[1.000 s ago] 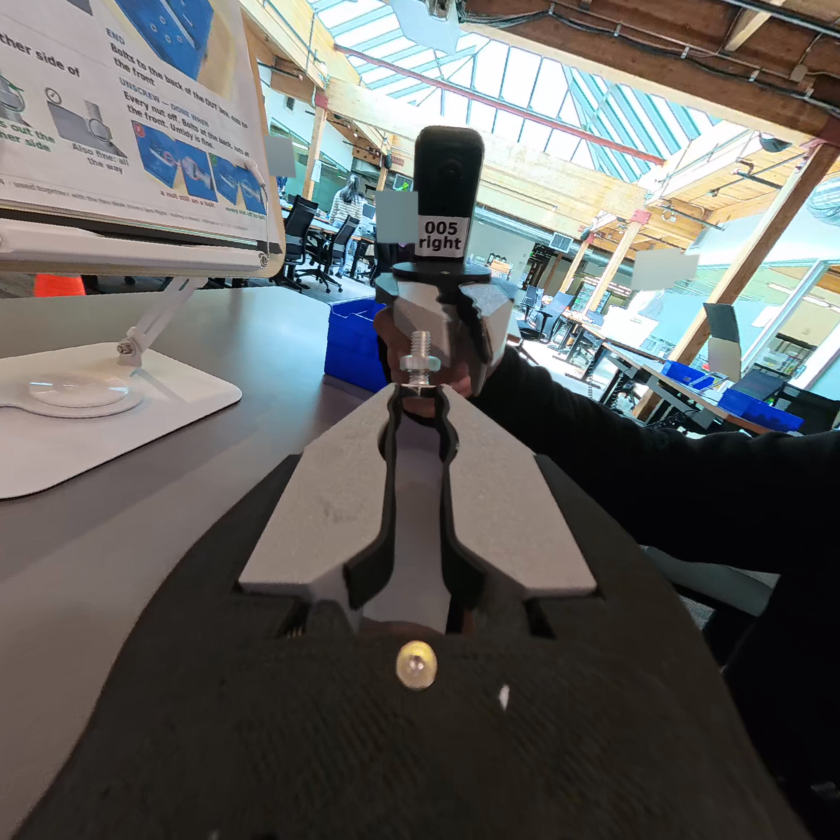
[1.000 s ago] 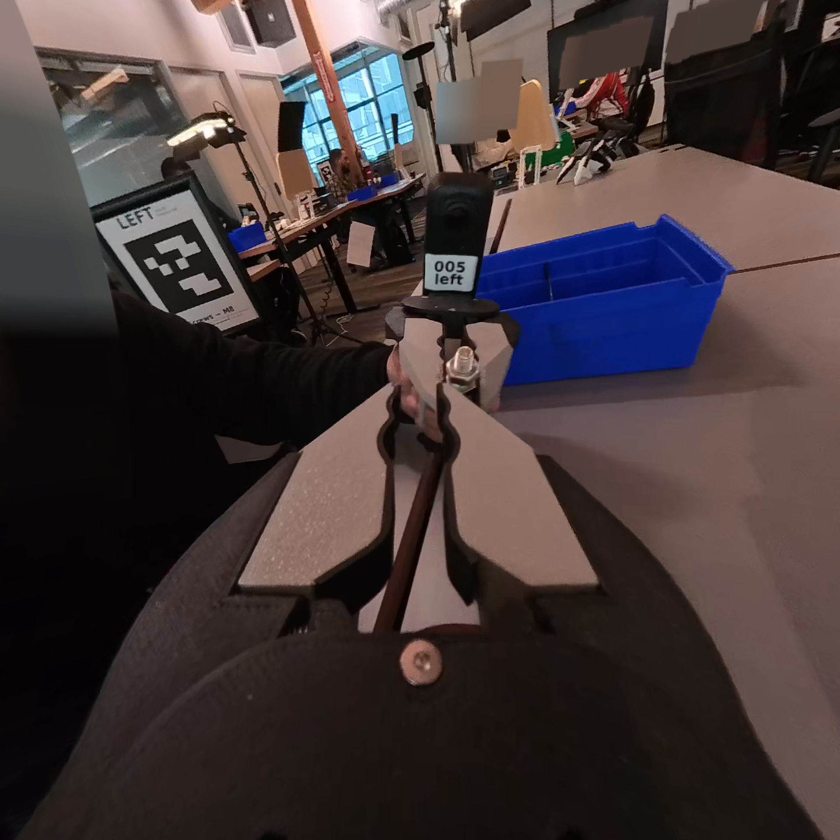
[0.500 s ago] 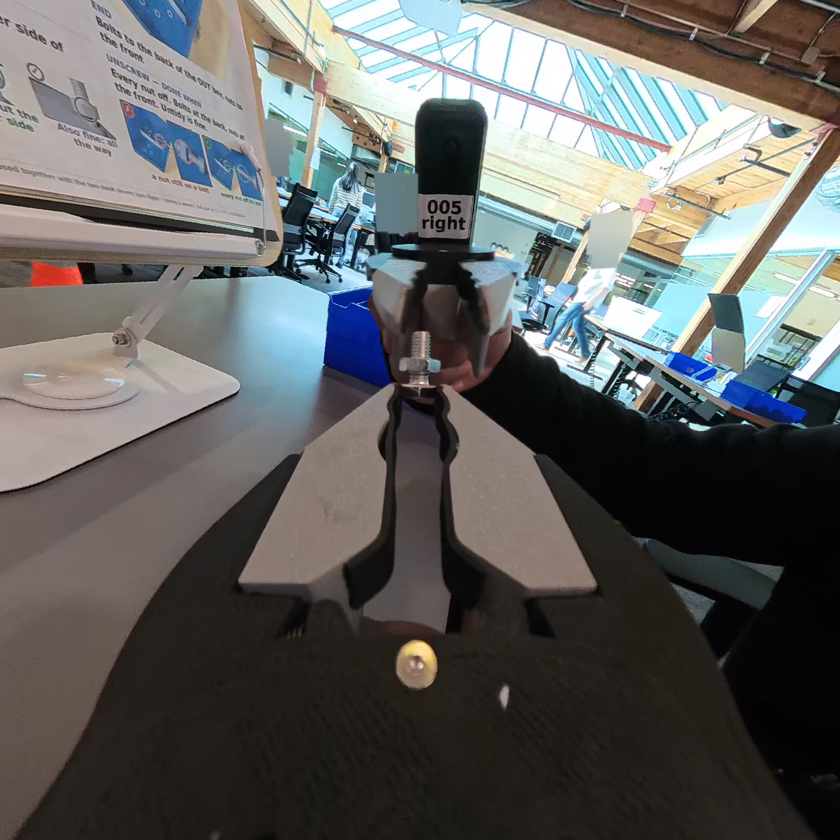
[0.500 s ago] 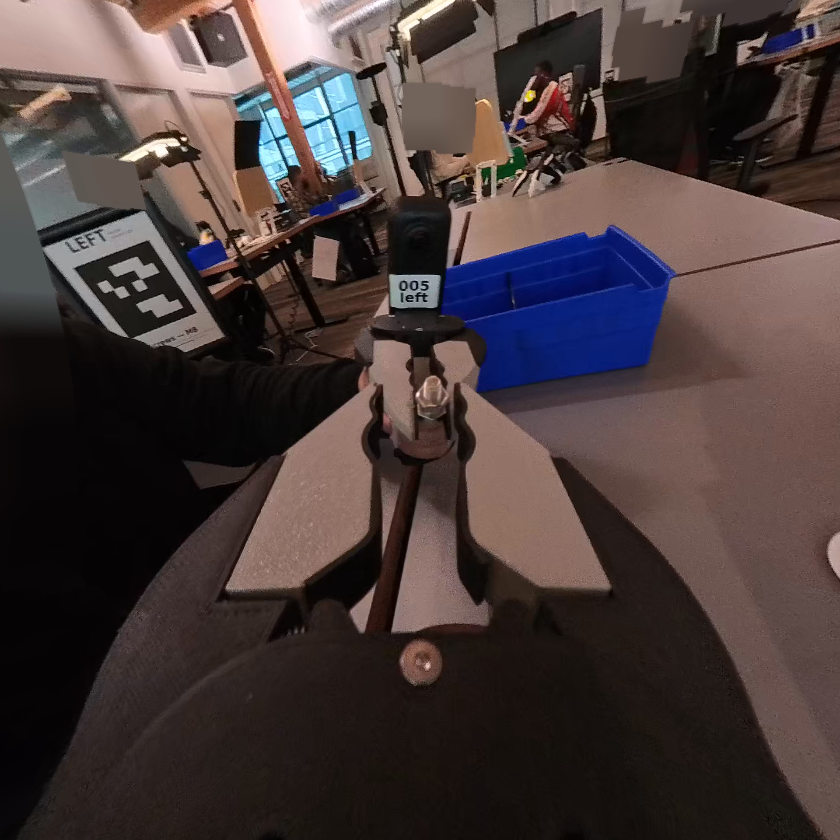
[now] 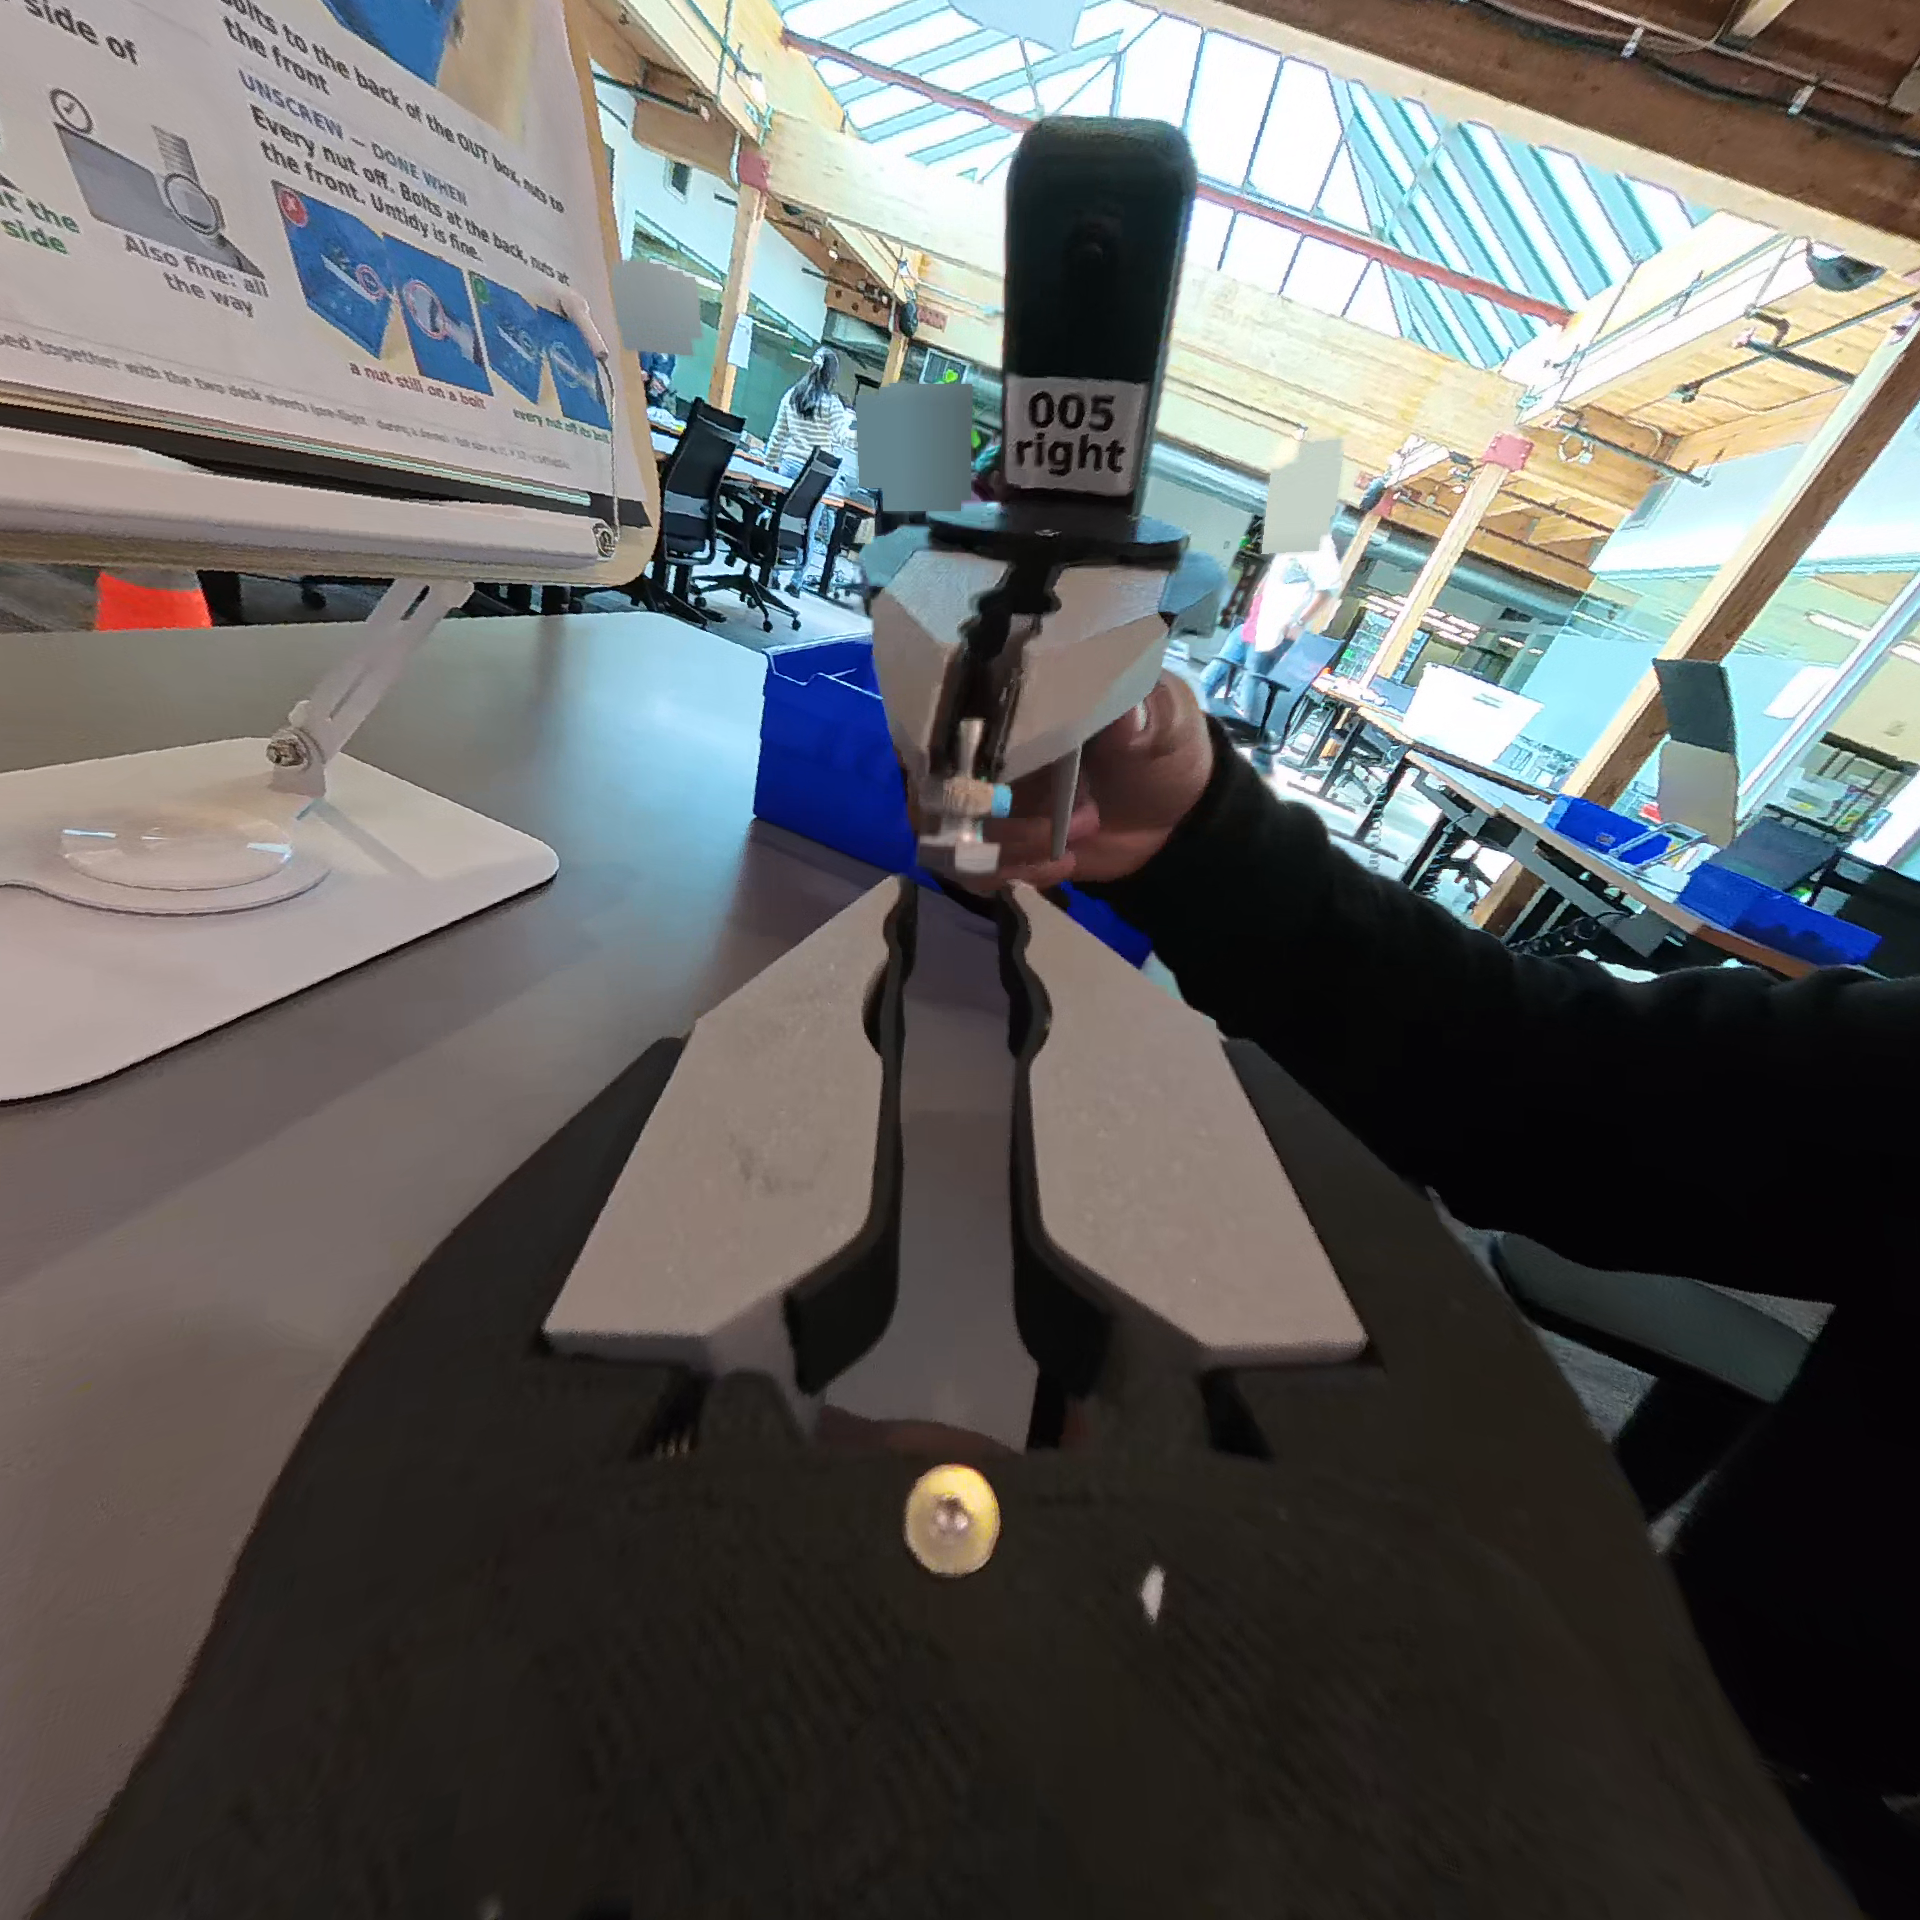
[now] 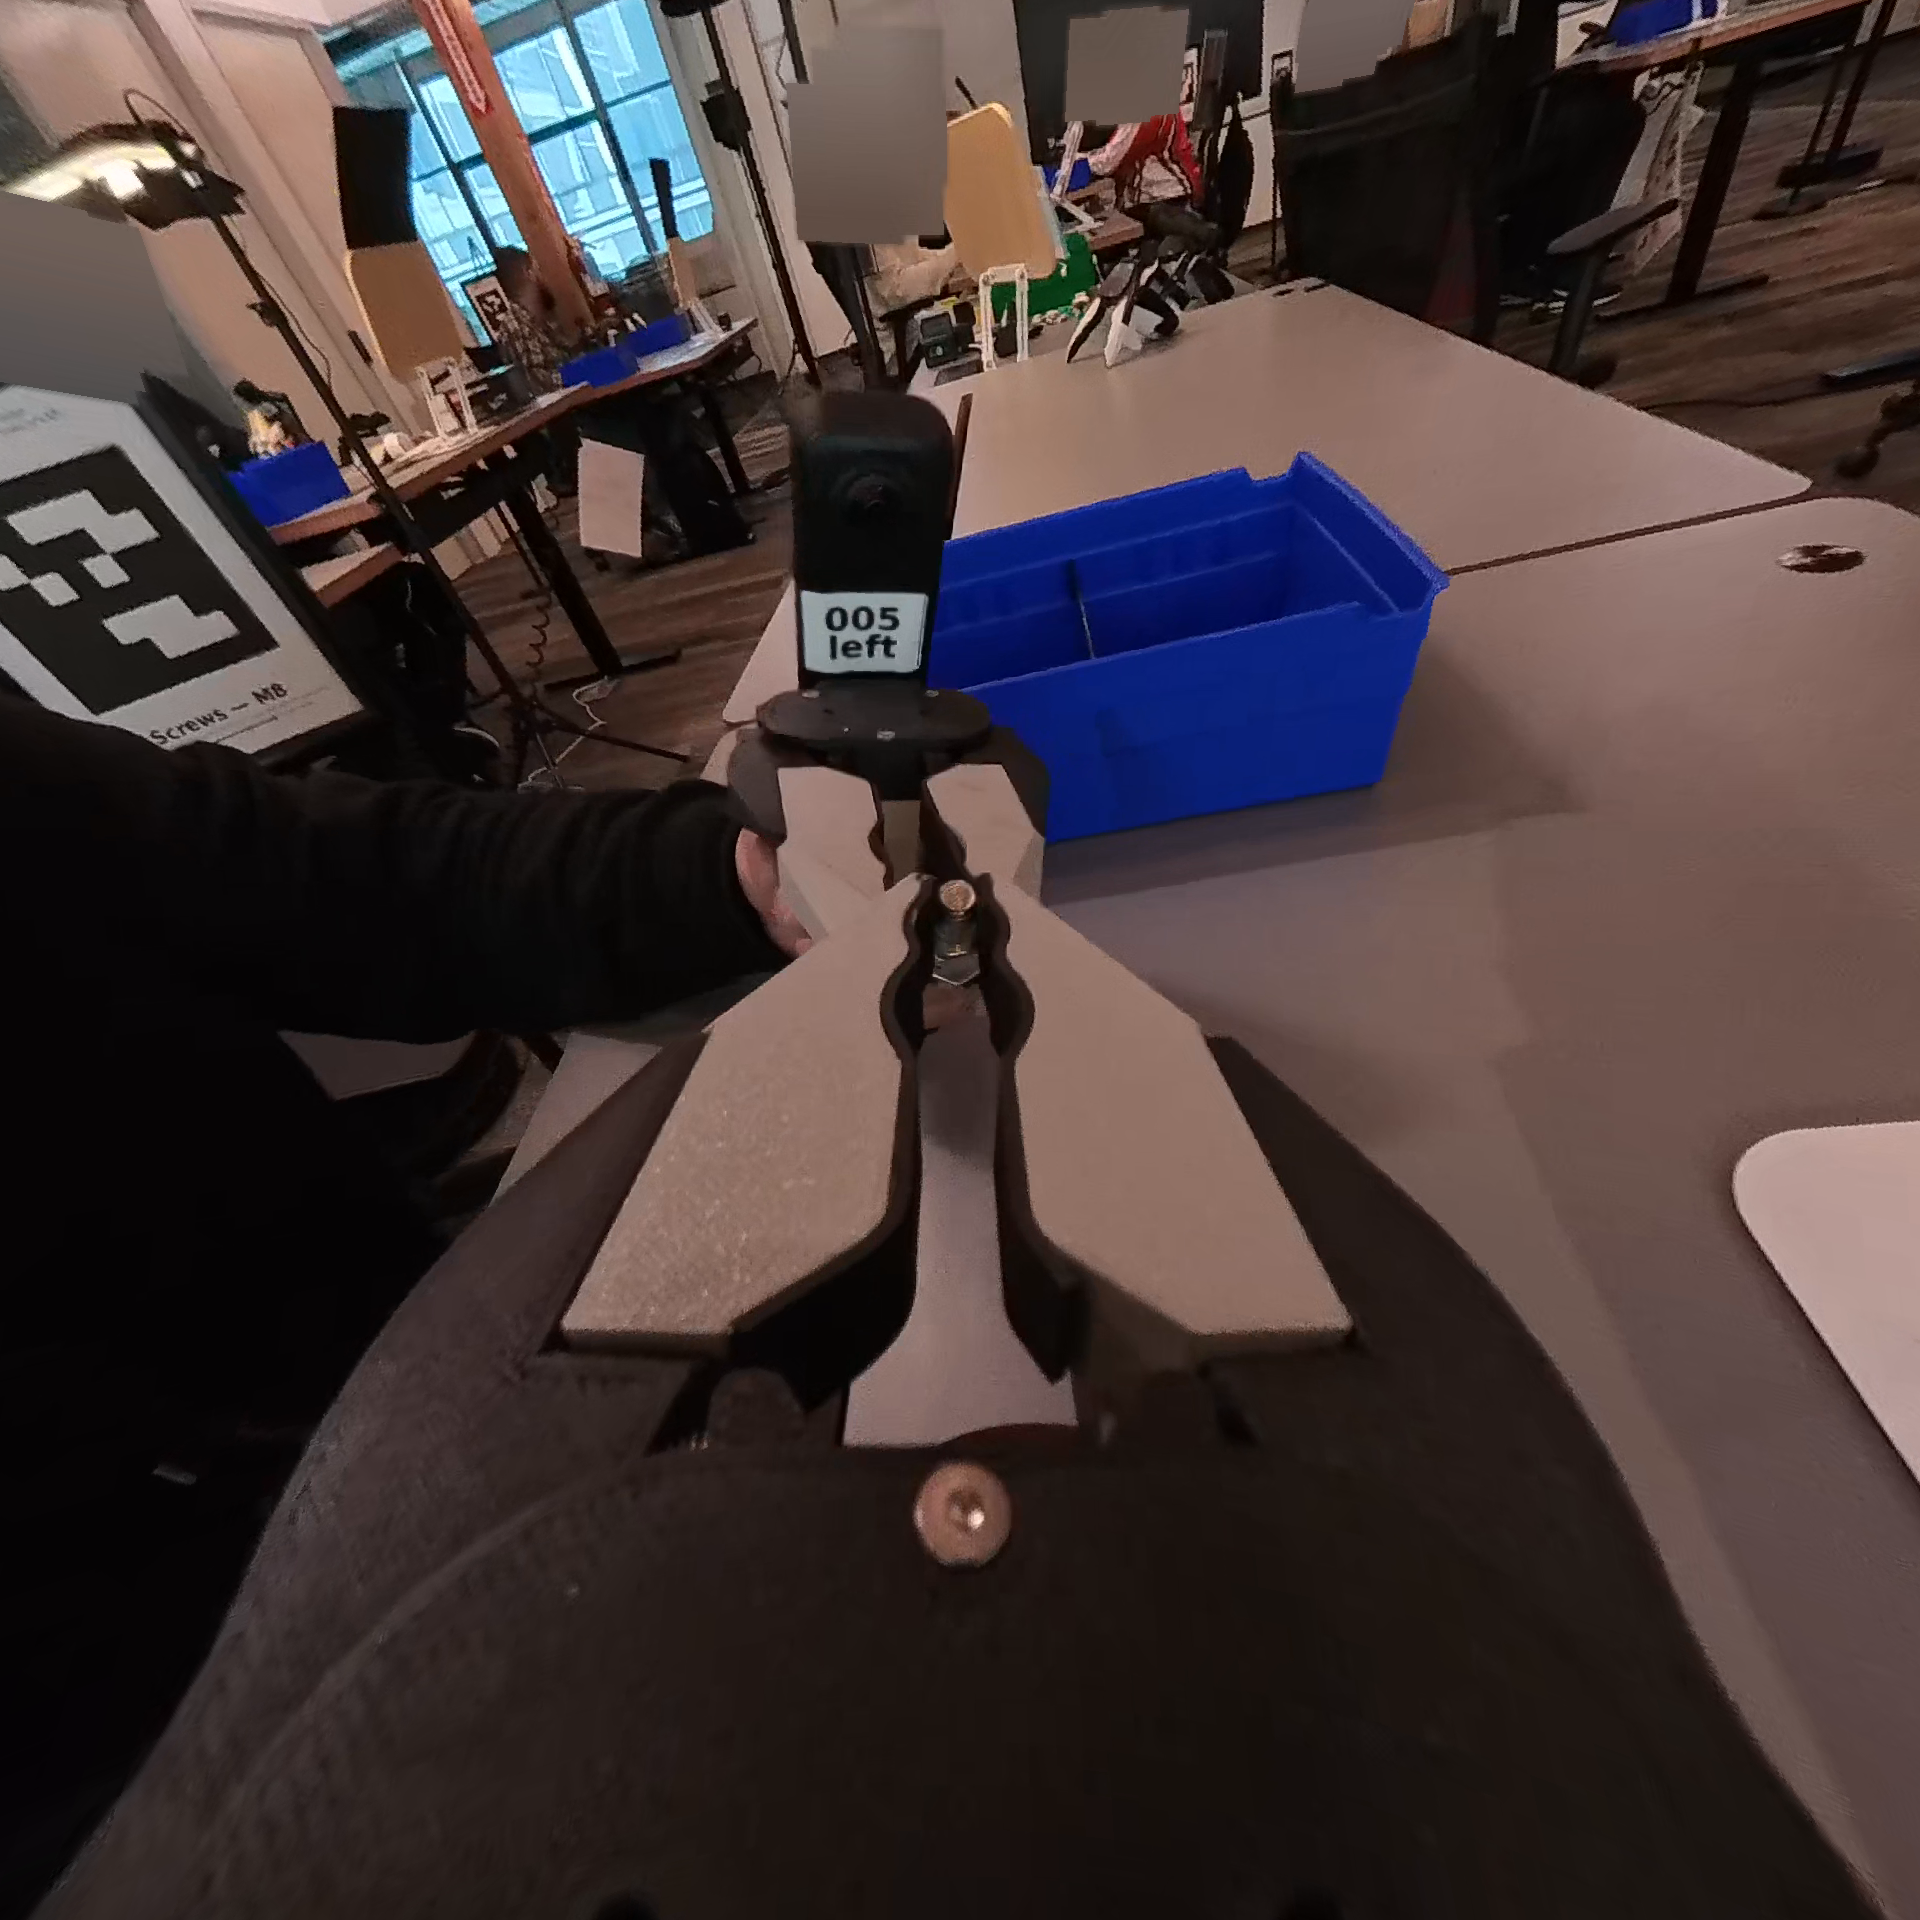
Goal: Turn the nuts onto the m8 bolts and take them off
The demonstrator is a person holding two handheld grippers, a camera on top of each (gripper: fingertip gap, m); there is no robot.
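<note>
Left tongs (image 5: 961, 914) have let go and backed off spread, so right tongs (image 6: 951, 940) alone pinch the bolt (image 5: 966, 795) with its nut (image 5: 964, 798) on.

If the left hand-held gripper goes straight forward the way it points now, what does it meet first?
Most likely the bolt with its nut, which the right hand-held gripper holds just beyond the left hand-held gripper, whose tips are slightly apart. The gap looks small, but depth is unclear.
</note>
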